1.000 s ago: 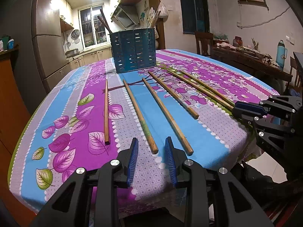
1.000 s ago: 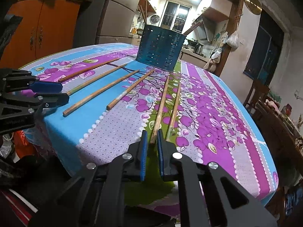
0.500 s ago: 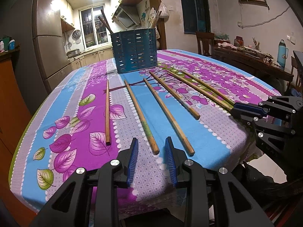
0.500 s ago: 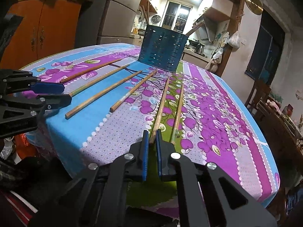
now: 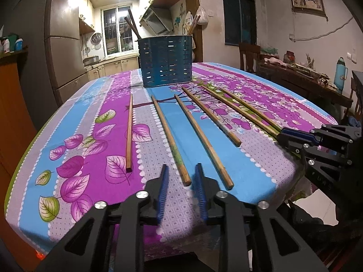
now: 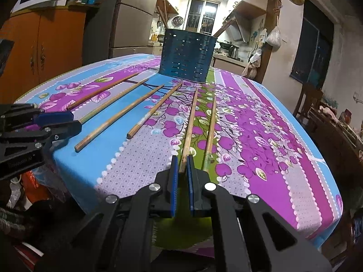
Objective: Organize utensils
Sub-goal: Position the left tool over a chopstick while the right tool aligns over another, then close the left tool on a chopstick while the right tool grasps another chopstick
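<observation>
I count six chopsticks (image 5: 169, 133) fanned across the tablecloth (image 5: 261, 170) at mid-frame, and one blue holder (image 5: 167, 60) above them at upper centre. My right gripper (image 6: 182, 165) is clamped on one chopstick's near end. My left gripper (image 5: 181, 176) has just been closing, pads still apart around another's tip.

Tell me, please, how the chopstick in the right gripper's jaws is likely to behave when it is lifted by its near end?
The chopstick looks straight and wooden, so probably stiff and light. The right gripper pinches only its near end, so the far tip may sag or swivel. Its rounded shaft might roll if released.
</observation>
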The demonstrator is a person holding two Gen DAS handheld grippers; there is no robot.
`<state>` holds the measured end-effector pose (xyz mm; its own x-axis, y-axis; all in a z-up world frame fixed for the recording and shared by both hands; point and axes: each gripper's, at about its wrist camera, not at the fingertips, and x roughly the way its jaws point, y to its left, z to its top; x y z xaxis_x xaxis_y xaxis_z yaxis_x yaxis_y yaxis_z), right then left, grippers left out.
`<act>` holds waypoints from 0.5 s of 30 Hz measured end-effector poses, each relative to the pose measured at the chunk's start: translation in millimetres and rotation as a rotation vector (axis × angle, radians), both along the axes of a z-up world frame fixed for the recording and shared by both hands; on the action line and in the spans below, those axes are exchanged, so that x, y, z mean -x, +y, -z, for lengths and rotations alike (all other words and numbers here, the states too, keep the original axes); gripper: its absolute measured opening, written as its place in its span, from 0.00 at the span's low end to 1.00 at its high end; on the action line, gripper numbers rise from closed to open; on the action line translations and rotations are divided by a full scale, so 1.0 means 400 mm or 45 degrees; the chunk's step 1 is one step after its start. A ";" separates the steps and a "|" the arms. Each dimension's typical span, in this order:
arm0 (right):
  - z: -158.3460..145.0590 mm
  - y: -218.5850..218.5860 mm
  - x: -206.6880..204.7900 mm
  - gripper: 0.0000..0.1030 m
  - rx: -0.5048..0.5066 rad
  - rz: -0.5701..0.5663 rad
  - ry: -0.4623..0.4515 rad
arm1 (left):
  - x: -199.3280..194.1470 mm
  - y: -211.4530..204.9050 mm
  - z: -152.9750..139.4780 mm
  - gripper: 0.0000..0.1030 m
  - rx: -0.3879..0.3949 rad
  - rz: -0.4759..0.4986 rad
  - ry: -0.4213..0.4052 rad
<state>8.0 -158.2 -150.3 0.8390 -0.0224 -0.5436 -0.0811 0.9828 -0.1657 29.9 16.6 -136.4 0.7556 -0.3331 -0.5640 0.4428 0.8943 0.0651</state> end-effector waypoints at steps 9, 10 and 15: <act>-0.001 -0.007 -0.003 0.05 -0.050 0.026 -0.014 | 0.001 0.002 0.000 0.09 0.007 -0.031 -0.001; -0.002 -0.010 -0.002 0.05 -0.055 0.030 -0.017 | 0.001 0.001 0.000 0.09 0.003 -0.032 -0.004; -0.017 -0.020 0.002 0.05 -0.065 0.046 -0.050 | 0.002 0.003 -0.009 0.08 0.004 -0.042 -0.022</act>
<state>7.1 -166.3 -143.4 0.8590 -0.0263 -0.5113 -0.0399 0.9922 -0.1180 29.2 17.9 -132.7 0.7758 -0.3098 -0.5497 0.4122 0.9084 0.0698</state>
